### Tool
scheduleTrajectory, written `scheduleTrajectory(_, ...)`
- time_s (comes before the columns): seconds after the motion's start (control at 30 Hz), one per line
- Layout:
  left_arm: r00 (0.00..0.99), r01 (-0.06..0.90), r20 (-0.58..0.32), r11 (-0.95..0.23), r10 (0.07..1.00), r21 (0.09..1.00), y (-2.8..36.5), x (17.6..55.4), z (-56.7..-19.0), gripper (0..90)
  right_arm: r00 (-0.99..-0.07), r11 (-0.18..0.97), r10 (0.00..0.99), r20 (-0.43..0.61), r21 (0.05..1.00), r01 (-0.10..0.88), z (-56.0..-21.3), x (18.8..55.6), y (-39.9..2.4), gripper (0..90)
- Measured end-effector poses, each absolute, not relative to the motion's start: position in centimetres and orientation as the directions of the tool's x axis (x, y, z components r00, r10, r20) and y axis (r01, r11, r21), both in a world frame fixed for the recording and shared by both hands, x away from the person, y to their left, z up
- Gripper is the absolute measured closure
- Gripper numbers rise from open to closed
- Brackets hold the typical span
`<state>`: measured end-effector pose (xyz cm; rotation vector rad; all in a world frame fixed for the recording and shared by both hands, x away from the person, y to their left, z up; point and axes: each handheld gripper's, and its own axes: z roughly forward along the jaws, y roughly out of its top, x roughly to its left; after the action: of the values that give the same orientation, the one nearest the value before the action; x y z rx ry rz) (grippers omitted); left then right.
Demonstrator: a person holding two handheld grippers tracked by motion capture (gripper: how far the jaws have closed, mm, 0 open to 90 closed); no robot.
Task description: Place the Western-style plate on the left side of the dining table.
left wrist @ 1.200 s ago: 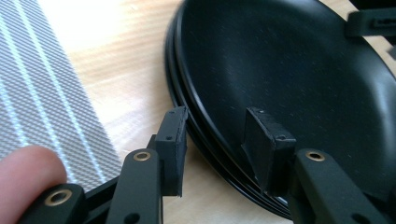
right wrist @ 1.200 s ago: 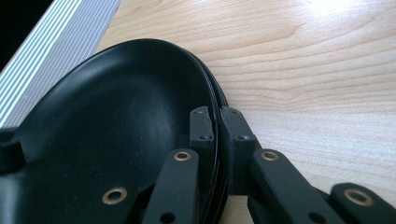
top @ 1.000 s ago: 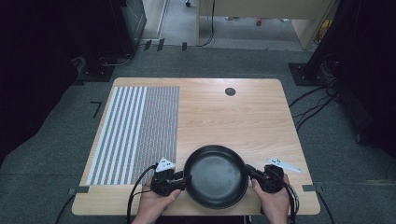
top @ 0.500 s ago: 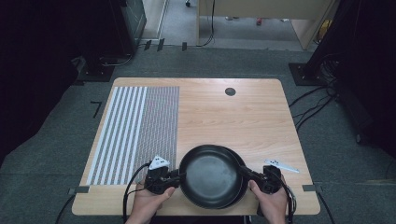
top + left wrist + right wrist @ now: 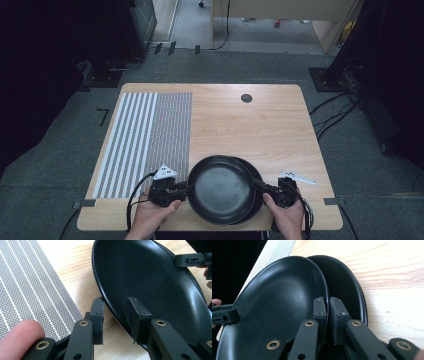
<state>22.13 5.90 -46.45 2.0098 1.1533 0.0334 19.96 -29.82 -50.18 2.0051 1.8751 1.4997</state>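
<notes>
My right claw (image 5: 260, 187) grips the rim of the upper round black plate (image 5: 220, 187); my left claw (image 5: 184, 187), just closing, straddles its opposite rim. It sits atop another black plate (image 5: 347, 287) at the tabletop's (image 5: 250, 125) near edge.

Each gripper, the left gripper (image 5: 186, 188) and the right gripper (image 5: 258, 187), is a compact black block with two flat, matte black jaws. The jaw links are straight black bars joined by brass-ringed pivots, and the rectangular pads (image 5: 136, 315) carry small sunken screws at their corners. A pale grey three-cornered plate (image 5: 165, 173) sits on top of the left gripper; a similar pale plate (image 5: 296, 176) lies by the right one. A black cable (image 5: 136, 191) loops from the left gripper, another trails from the right. The forearms are bare, no sleeves.
</notes>
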Motion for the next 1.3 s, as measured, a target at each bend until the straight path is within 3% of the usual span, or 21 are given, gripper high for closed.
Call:
scheduleTrajectory(0.33, 0.575, 0.73, -0.374, -0.249, 0.728, 0.637, 5.9, 22.2, -46.9, 67.5, -0.133, -0.353, 0.741, 0.658, 0.551, 0.756, -51.1, 20.2, -29.4, 82.2)
scheduleTrajectory(0.8, 0.549, 0.76, -0.44, -0.205, 0.711, 0.617, 6.3, 22.5, -47.2, 70.2, -0.077, -0.497, 0.669, 0.739, 0.523, 0.693, -51.0, 19.4, -29.3, 86.3)
scheduleTrajectory(1.3, 0.537, 0.766, -0.465, -0.176, 0.704, 0.619, 6.9, 23.0, -46.3, 72.1, -0.09, -0.482, 0.682, 0.726, 0.539, 0.691, -49.6, 19.7, -28.8, 86.1)
